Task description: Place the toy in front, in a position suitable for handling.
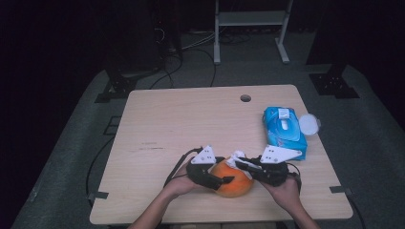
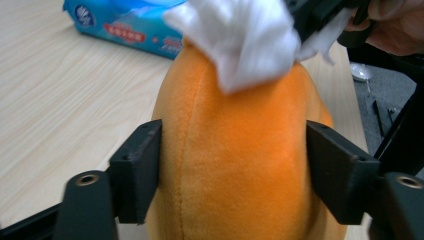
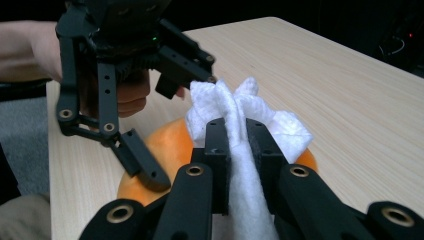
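From the high view I have both forearms coming in from the bottom edge and angling toward each other, so the two hands meet over the near middle of the table (image 1: 157,119). My left hand (image 1: 180,185) holds the left gripper (image 1: 224,180) low and nearly level, pointing right across the table toward the orange plush ball (image 1: 233,183), which sits on the wood close to the near edge. In the left gripper view the ball (image 2: 235,165) stands between the two black jaws, with each pad laid flat against its flank; the claw is clamped on the ball, and I see the plush filling the whole gap. My right hand (image 1: 284,191) comes from the opposite side, its gripper (image 1: 241,163) pointing left and a little down onto the top of the ball. In the right gripper view its jaws stand close together, pinching a bunched white wipe (image 3: 245,150), and the free end of the wipe fans out over the crown of the ball (image 3: 165,145); the left gripper (image 3: 165,135) faces it from just beyond. The wipe (image 2: 245,40) rests on the ball's top in the left gripper view too. A blue wipe pack (image 1: 284,130) lies well apart near the right edge, with a white round lid (image 1: 309,125) just beside it.
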Demonstrator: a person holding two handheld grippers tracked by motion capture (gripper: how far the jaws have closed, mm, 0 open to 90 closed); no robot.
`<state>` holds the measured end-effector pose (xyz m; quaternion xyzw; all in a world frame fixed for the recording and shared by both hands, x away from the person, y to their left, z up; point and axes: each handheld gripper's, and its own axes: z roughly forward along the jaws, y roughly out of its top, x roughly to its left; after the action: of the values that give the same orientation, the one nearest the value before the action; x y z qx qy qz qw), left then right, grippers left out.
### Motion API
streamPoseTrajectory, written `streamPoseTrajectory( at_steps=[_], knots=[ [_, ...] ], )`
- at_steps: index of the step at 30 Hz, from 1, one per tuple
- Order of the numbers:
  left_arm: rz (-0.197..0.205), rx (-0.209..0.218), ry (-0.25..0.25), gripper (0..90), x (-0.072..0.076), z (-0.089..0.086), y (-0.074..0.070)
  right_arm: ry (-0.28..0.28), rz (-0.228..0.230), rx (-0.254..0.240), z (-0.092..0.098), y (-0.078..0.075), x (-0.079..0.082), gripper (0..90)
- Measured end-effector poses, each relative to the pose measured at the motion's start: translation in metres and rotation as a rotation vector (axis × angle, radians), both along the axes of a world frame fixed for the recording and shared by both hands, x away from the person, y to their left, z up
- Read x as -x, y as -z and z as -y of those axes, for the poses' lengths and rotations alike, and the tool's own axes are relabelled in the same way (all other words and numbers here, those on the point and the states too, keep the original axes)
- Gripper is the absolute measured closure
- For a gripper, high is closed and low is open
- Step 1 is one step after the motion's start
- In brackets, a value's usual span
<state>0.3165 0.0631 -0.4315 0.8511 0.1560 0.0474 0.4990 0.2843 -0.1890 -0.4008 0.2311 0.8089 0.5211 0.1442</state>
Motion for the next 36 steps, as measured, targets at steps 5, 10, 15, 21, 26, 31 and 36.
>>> streamPoseTrajectory(
  at_steps=[5, 10, 15, 21, 26, 31, 36],
  knots=[
    [-0.050, 0.021, -0.034, 31.2, -0.008, -0.008, 0.003, 0.039, -0.044, -0.020, 0.015, 0.006, -0.007, 80.4],
    [-0.076, 0.035, -0.068, 30.3, -0.011, -0.010, 0.005, -0.005, -0.036, -0.021, 0.004, 0.007, -0.001, 80.1],
    [-0.075, 0.045, -0.056, 30.7, -0.009, -0.013, 0.006, -0.022, -0.010, 0.017, -0.007, 0.006, 0.004, 80.3],
    [-0.039, 0.030, -0.034, 31.3, -0.002, -0.005, 0.003, 0.070, -0.068, -0.052, 0.021, 0.009, -0.011, 80.2],
    [-0.034, 0.023, -0.034, 29.4, 0.004, 0.003, 0.001, 0.095, -0.118, -0.115, 0.029, 0.013, -0.016, 80.2],
    [0.007, -0.005, -0.007, 28.8, 0.013, 0.013, -0.002, 0.065, -0.079, -0.119, 0.020, 0.006, -0.011, 80.2],
    [0.054, -0.025, 0.022, 28.3, 0.023, 0.025, -0.003, 0.076, -0.067, -0.096, 0.019, 0.003, -0.013, 80.1]
  ],
)
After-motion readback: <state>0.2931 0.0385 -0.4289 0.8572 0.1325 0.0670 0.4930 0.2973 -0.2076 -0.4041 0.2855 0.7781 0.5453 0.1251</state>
